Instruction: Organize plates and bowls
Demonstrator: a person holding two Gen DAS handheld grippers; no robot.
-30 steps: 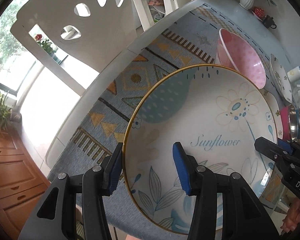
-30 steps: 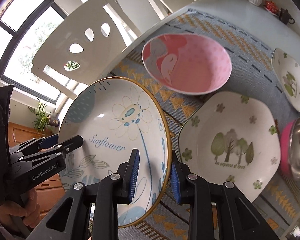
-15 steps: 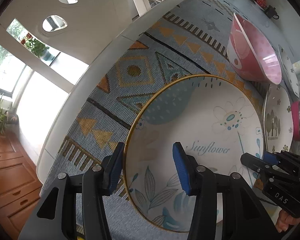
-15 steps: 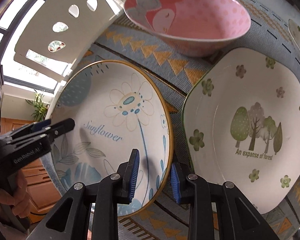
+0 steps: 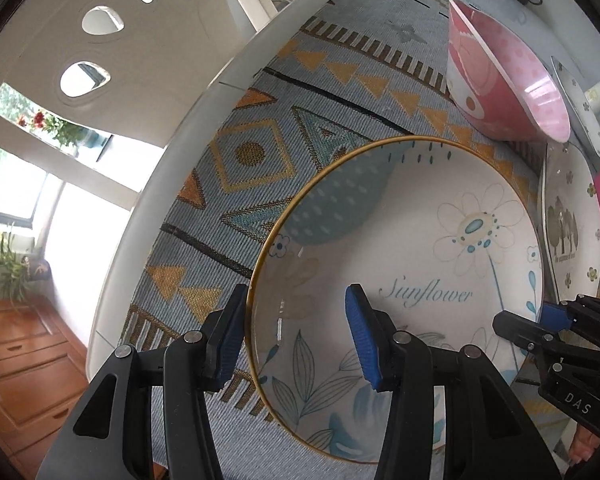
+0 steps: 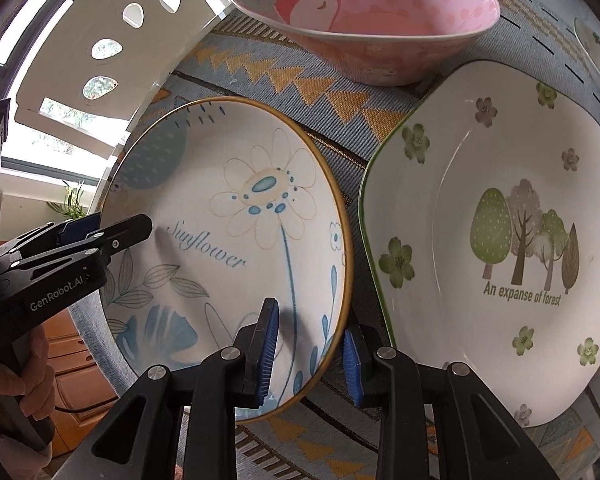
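Sunflower plate (image 6: 228, 248) down on the woven mat (image 5: 260, 152), near edge, just left of the forest plate (image 6: 500, 240), pink bowl (image 6: 364, 20) beyond. Straddled at opposite rims, likely to set it level: left gripper (image 5: 296, 340) parted wide around the rim, right gripper (image 6: 310, 354) likewise, pads apparently clear.

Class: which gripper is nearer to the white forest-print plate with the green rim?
Right. The right gripper straddles the sunflower plate's rim beside the white forest-print plate with the green rim; the left gripper straddles the opposite rim.
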